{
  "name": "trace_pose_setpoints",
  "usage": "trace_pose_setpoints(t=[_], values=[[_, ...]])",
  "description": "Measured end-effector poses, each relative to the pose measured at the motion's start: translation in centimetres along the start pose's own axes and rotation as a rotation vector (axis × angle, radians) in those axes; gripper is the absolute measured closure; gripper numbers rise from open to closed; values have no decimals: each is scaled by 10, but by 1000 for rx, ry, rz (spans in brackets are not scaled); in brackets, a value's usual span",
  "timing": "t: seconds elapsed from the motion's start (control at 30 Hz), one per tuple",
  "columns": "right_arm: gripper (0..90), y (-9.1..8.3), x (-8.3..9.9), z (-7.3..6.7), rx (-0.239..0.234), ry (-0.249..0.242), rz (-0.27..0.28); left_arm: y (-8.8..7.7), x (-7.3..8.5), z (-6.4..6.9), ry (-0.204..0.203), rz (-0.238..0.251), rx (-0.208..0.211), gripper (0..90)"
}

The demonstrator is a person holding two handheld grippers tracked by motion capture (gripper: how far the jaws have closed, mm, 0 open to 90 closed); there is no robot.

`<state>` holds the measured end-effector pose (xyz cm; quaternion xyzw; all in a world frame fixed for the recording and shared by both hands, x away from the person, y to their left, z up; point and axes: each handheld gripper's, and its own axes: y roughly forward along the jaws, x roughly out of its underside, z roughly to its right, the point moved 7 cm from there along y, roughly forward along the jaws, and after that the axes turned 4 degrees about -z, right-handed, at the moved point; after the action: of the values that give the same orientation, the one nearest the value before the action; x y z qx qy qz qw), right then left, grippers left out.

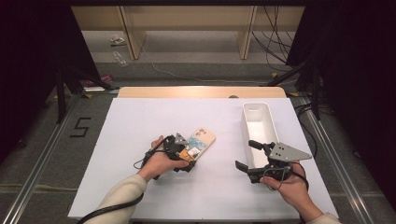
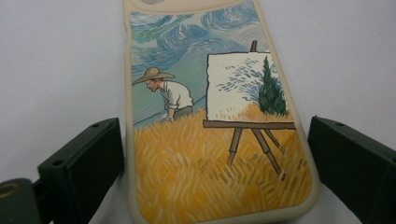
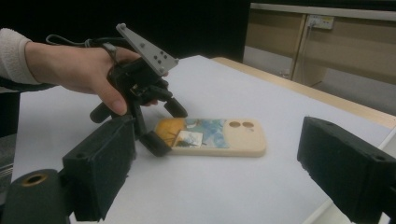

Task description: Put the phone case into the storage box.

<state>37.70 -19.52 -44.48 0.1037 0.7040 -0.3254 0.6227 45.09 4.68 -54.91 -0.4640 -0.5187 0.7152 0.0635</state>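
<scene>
Nearest the high camera, two forearms reach onto the white surface, and everything below is placed from the phone case, which lies flat left of the surface's middle, painted side up. At the case's near end, the left gripper has its fingers spread to either side of it, with a narrow gap showing at each edge, so nothing is gripped. Well to the right of the case, the right gripper hovers with fingers wide apart and empty, just beside the white bin.
</scene>
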Motion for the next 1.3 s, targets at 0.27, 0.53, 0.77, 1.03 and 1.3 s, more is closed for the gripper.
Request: trace_pose_setpoints(t=[0.27,0.53,0.77,1.03,1.3], values=[[123,0,0,0,0,0,1,-1,0,1,-7,-1,-6,75],[123,0,0,0,0,0,0,-1,-1,1,-16,-3,-16,84],[124,-1,-1,0,-1,-1,7,-2,-1,2,-17,-2,-22,96],[124,-1,-1,0,-1,1,10,-4,-1,2,-11,1,-35,108],[124,-1,-1,0,-1,2,12,-9,-5,1,-19,23,-42,112]])
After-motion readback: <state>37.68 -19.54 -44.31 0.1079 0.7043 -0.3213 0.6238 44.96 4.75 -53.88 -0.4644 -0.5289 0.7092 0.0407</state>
